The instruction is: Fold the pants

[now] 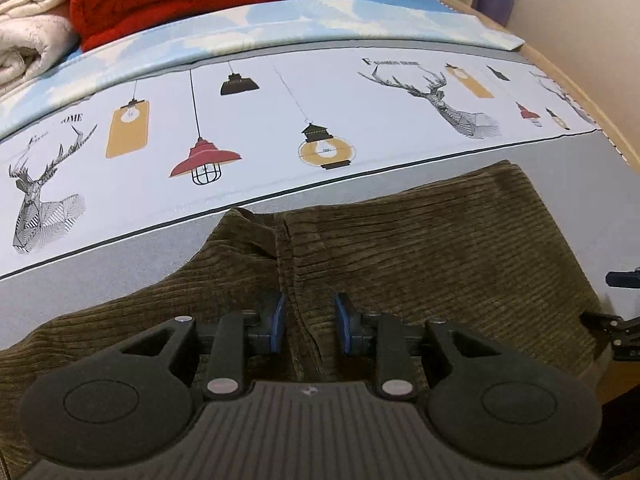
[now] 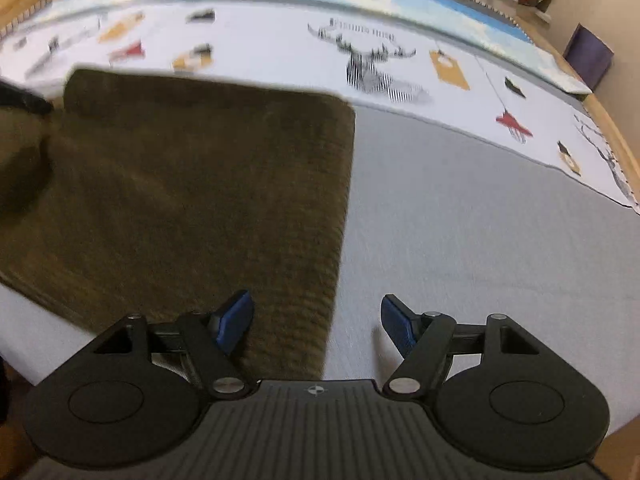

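Pants (image 1: 400, 248), brown corduroy, lie flat on the grey bed sheet (image 2: 480, 240). Left tool (image 1: 310, 322) narrowly parted, a raised fold between its pads; grip uncertain. Right tool (image 2: 316, 322) wide, empty, pants' edge at 9 o'clock.

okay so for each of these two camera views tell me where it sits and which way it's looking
Left wrist: on the left gripper, looking steeply down over olive corduroy pants toward the printed bedsheet; only its fingers show.
Right wrist: on the right gripper, jaws open, above the pants' edge; only its fingers show.
Both show pants and bedsheet.
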Action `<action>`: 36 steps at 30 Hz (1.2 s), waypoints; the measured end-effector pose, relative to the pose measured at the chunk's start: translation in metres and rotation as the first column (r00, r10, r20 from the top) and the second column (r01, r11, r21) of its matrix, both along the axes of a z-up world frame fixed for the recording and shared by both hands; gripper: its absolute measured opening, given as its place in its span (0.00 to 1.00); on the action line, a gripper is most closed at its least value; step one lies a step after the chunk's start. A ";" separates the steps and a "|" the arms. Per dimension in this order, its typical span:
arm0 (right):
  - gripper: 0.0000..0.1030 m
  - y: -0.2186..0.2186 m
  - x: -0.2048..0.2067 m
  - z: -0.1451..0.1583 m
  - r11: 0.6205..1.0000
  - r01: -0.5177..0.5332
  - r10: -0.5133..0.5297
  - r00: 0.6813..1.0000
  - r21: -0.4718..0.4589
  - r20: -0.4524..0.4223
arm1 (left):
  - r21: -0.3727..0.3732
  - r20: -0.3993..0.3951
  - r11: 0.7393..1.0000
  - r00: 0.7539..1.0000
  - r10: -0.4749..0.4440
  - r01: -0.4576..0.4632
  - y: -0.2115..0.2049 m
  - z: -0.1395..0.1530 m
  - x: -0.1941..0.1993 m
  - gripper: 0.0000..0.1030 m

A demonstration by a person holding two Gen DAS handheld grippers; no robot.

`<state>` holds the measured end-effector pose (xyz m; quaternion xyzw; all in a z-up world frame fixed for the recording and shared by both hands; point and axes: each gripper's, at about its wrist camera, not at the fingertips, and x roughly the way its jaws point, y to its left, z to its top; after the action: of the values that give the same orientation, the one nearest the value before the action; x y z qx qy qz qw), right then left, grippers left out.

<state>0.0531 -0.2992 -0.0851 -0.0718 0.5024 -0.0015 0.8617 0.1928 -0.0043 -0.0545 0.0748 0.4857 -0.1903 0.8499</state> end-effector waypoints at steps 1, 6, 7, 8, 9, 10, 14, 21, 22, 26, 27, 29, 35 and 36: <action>0.71 -0.001 -0.001 0.000 1.000 0.013 -0.013 1.000 0.007 0.000 | -0.001 0.002 1.000 1.000 -0.001 0.001 0.001 0.002 -0.001 0.28; 0.71 -0.002 -0.005 0.012 0.998 0.067 -0.068 0.997 0.015 0.036 | -0.011 0.020 1.000 1.000 -0.013 0.014 0.004 0.009 -0.008 0.28; 0.71 -0.001 -0.006 0.015 0.997 0.070 -0.070 0.996 0.012 0.047 | -0.011 0.022 1.000 1.000 -0.014 0.014 0.005 0.011 -0.009 0.28; 0.71 0.000 -0.007 0.018 0.997 0.073 -0.073 0.996 0.015 0.060 | -0.010 0.023 1.000 1.000 -0.012 0.013 0.006 0.011 -0.009 0.28; 0.71 0.000 -0.008 0.021 0.997 0.076 -0.078 0.994 0.023 0.072 | -0.010 0.024 1.000 1.000 -0.011 0.011 0.007 0.012 -0.010 0.28; 0.71 0.001 -0.008 0.023 0.996 0.080 -0.082 0.993 0.030 0.082 | -0.011 0.026 1.000 1.000 -0.010 0.011 0.007 0.013 -0.011 0.28; 0.71 0.006 -0.007 0.029 0.996 0.075 -0.080 0.991 0.044 0.108 | -0.012 0.035 1.000 0.999 -0.025 0.026 0.008 0.017 -0.015 0.28; 0.72 0.014 0.001 -0.002 0.997 0.076 -0.077 0.997 -0.032 -0.032 | -0.029 0.041 0.994 0.993 -0.107 0.108 0.004 0.020 -0.030 0.28; 0.71 0.013 0.002 0.002 0.995 0.096 -0.096 0.995 -0.019 -0.029 | -0.044 0.037 0.987 0.988 -0.153 0.154 0.000 0.021 -0.035 0.28; 0.71 0.019 0.000 0.021 0.995 0.098 -0.099 0.993 0.014 0.062 | -0.094 -0.056 0.920 0.921 -0.387 0.381 -0.019 0.006 -0.057 0.29; 0.71 0.021 0.001 0.023 0.995 0.098 -0.098 0.993 0.009 0.072 | -0.043 -0.118 0.900 0.893 -0.435 0.433 -0.027 -0.008 -0.064 0.29; 0.71 0.026 0.001 0.028 0.994 0.106 -0.106 0.990 0.006 0.088 | 0.116 -0.166 0.852 0.856 -0.489 0.510 -0.036 -0.033 -0.082 0.29; 0.72 0.049 -0.009 0.075 0.993 0.065 -0.087 0.969 0.102 0.230 | 0.014 -0.010 0.914 0.914 -0.406 0.406 -0.015 0.009 -0.086 0.42; 0.72 0.054 -0.012 0.082 0.993 0.041 -0.067 0.964 0.107 0.256 | 0.001 0.019 0.927 0.927 -0.375 0.375 -0.008 0.015 -0.086 0.53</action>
<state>0.0413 -0.2447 -0.0026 -0.0139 0.3866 -0.0091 0.9221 0.1063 -0.0127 -0.0395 0.1672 0.4540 -0.3491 0.8026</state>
